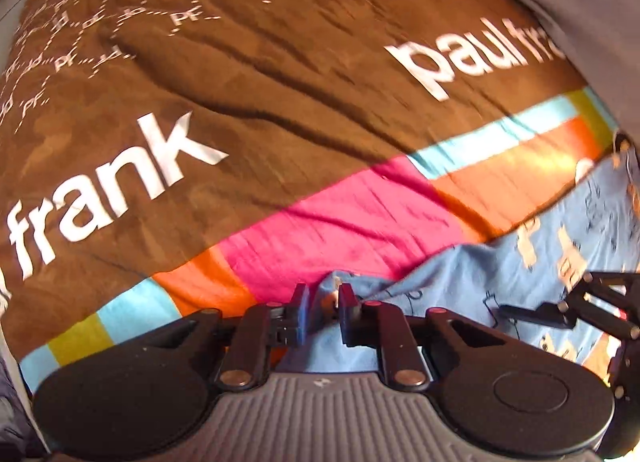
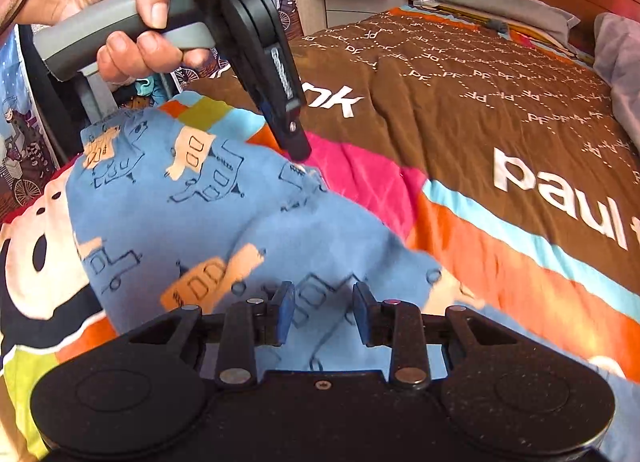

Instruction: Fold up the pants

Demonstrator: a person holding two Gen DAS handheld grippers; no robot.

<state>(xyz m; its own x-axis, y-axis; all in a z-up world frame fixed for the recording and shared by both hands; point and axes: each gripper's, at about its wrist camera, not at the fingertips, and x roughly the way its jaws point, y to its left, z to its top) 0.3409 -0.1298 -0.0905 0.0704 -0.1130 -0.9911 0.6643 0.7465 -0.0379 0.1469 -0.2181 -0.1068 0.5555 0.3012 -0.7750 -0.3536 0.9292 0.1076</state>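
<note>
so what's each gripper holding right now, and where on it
The left gripper pinches the far edge of the blue pants. The right gripper is open over them, holding nothing.

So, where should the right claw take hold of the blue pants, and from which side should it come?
Take the free near edge of the blue pants, just under the right claw, whose jaws stand apart with no cloth pinched. Come from above: the fabric lies flat on the bedspread, so only an edge offers a pinch. The left claw already pinches the far edge.
</note>
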